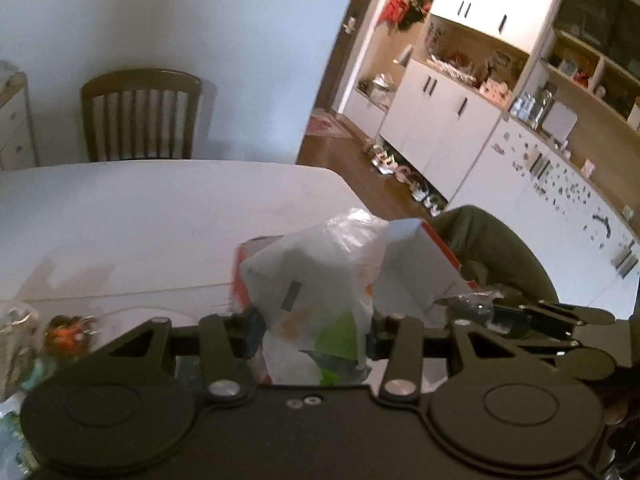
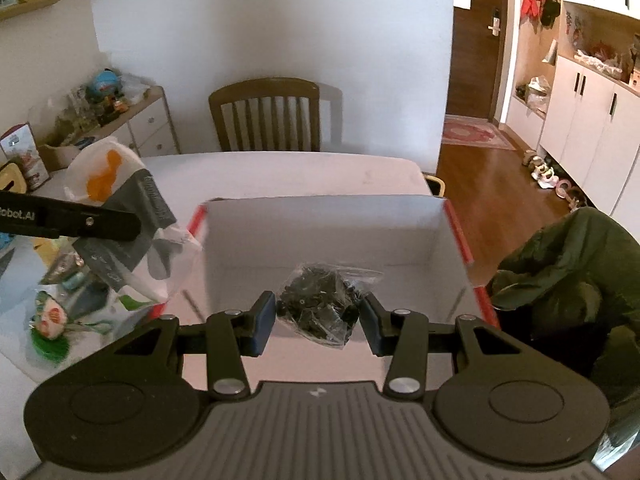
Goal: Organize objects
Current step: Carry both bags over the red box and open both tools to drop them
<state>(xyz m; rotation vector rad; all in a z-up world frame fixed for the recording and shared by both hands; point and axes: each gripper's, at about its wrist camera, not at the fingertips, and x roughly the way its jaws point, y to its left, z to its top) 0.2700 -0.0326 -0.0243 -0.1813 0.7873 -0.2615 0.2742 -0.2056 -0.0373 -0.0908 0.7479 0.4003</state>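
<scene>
Box [image 2: 320, 232], white inside with red edges, sits open-topped on the near right part of the table [image 2: 300, 172]; everything below is placed relative to it.

Green jacket [image 2: 568, 264] is slumped just beside the box's right wall, apparently on a seat. Risk: if the right arm swings out that way it could snag the cloth and drag the box.

White plastic bag [image 2: 120, 216] with orange and grey print hangs left of the box, outside its left wall. Left tool [image 1: 312, 336] is closed on that bag, pinching it low down, most of the film flopping above and beyond the fingers. Risk: thin film slips; the contents look lumpy and could shift the load mid-carry. The bag also looks wide against the box's left wall, so I'd guess it may catch on the rim and tip or shove the box rather than drop in.

Loose clutter [image 2: 52, 320] on the table left of the box: the hanging bag could sweep it.

Small clear bag of black parts [image 2: 320, 308] lies inside the box, near its front wall. Right tool [image 2: 318, 324] stands wide above it, fingers either side, not gripping. Risk: closing now would lift it back out.
</scene>
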